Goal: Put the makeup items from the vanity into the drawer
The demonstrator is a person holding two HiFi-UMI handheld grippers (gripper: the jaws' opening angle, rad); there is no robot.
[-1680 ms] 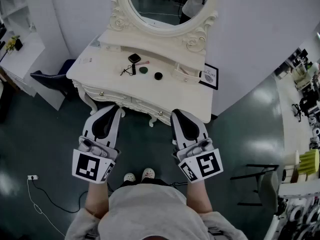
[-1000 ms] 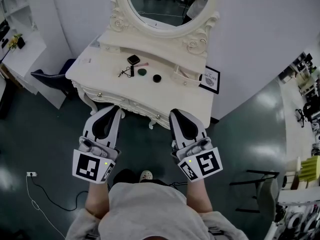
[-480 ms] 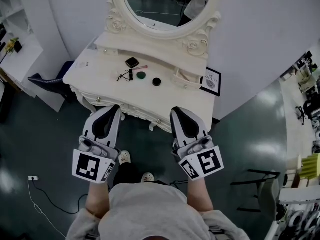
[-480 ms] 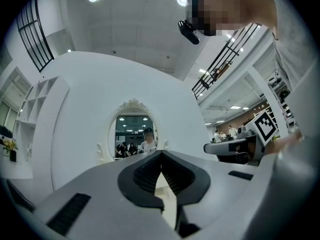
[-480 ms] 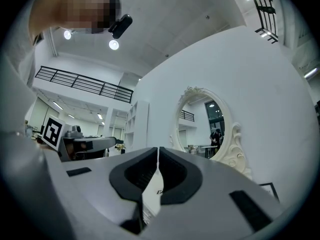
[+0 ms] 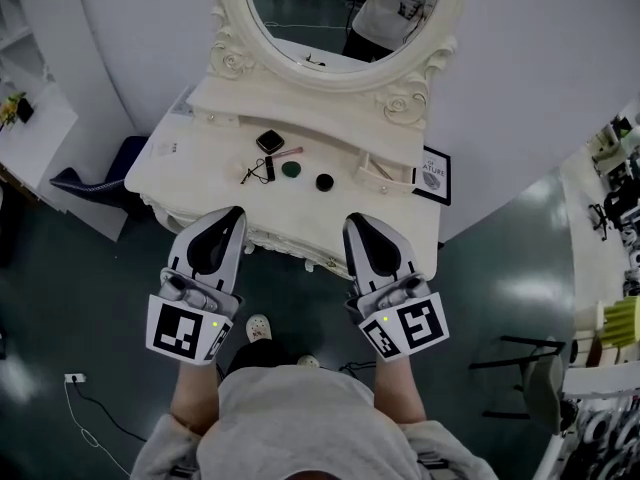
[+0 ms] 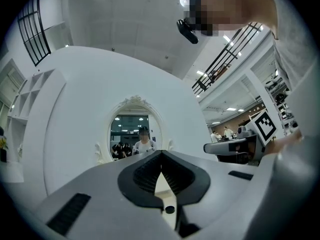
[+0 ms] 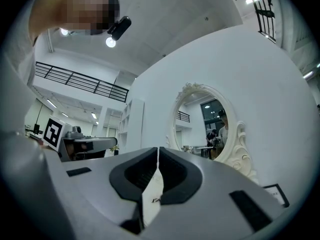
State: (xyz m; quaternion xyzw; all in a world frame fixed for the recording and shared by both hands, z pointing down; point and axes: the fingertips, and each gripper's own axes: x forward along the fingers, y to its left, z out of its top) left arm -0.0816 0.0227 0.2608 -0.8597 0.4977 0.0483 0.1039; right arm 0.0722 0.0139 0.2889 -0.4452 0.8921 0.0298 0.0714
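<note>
Here, left gripper, right gripper closed, empty, at vanity front edge; makeup items mid-top; small drawer open near right edge, contents unclear.

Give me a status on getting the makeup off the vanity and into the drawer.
Done: nothing yet. The black compact, pink stick, green pot and black pot all lie on the vanity.
In hand: nothing. The left gripper and right gripper are shut and empty.
Left: no front drawer looks pulled out, so open one, then move every item in.
</note>
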